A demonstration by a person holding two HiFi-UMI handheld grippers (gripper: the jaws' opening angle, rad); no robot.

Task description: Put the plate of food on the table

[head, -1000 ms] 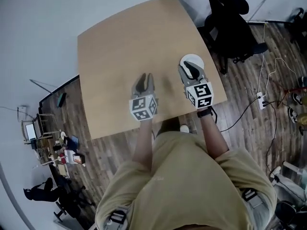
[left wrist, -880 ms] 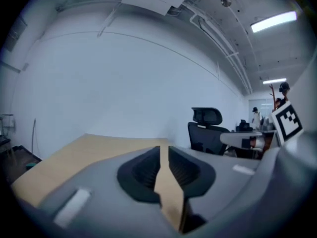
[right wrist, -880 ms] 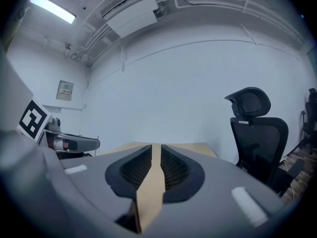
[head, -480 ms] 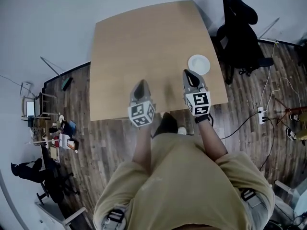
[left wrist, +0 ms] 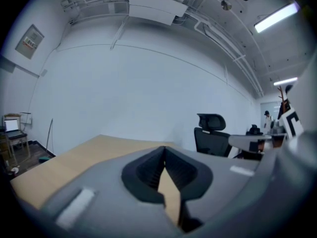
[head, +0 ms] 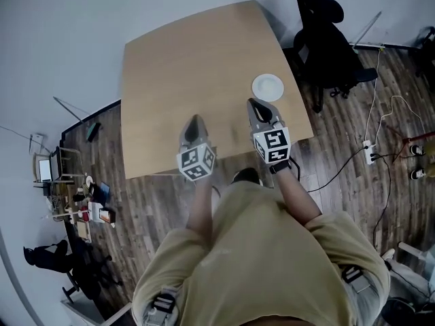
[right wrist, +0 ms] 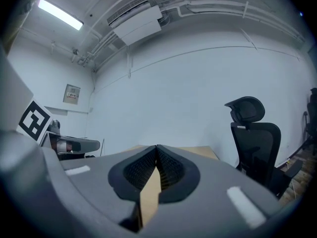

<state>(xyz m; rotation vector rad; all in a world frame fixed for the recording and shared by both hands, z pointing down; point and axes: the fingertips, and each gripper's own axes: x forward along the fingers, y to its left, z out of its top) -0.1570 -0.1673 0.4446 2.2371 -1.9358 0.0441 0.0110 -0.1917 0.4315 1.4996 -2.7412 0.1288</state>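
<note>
step: plate (head: 268, 87) already on table (head: 170, 66), task likely done | left gripper (head: 194, 122): closed, empty | right gripper (head: 255, 107): closed, empty, plate just ahead | next: back away, don't nudge plate

The desk (head: 183, 66) top is pale wood-look, smooth and matt. The plate (head: 268, 87) is white and smooth; material not determinable. The floor (head: 340, 155) is dark wood planking. The left hand-held gripper (left wrist: 164, 148) and right hand-held gripper (right wrist: 157, 147) have grey matt plastic shells and black ribbed pads (right wrist: 172, 171). The shirt (head: 265, 250) is khaki cloth.
</note>
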